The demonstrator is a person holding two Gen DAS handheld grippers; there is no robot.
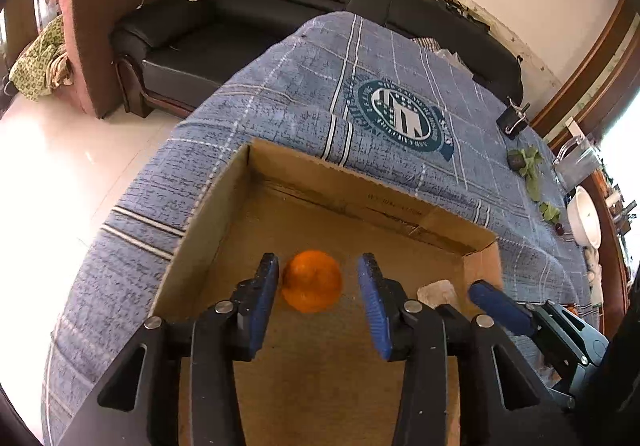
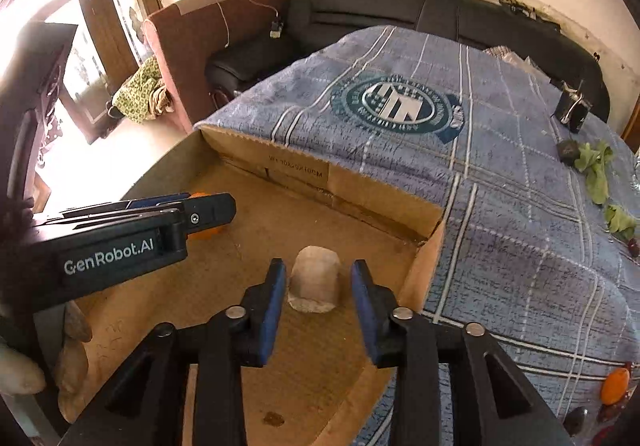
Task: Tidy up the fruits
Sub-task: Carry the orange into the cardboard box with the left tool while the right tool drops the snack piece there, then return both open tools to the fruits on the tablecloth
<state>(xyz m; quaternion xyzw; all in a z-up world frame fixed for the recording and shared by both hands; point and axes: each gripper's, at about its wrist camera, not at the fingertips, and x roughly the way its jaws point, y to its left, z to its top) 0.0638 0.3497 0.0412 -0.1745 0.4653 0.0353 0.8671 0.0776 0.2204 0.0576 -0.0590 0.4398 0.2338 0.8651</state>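
An orange [image 1: 312, 281] lies on the floor of an open cardboard box [image 1: 360, 202]. My left gripper [image 1: 318, 278] is open, its blue pads either side of the orange with gaps showing. A pale whitish chunk [image 2: 315, 279] lies in the box near the right wall [image 2: 424, 266]; it also shows in the left wrist view [image 1: 436, 292]. My right gripper [image 2: 318, 282] is open around the chunk without touching it. The left gripper [image 2: 200, 212] shows side-on in the right wrist view, hiding most of the orange [image 2: 206, 233]. Another orange [image 2: 615, 386] lies on the cloth at the right.
The box sits on a table under a blue checked cloth [image 1: 288, 86]. Green leaves [image 2: 596, 166], a dark clip [image 2: 572, 110] and small dark fruits [image 2: 633, 246] lie at the right. A white bowl [image 1: 586, 216] stands far right. A black sofa [image 1: 248, 14] is behind.
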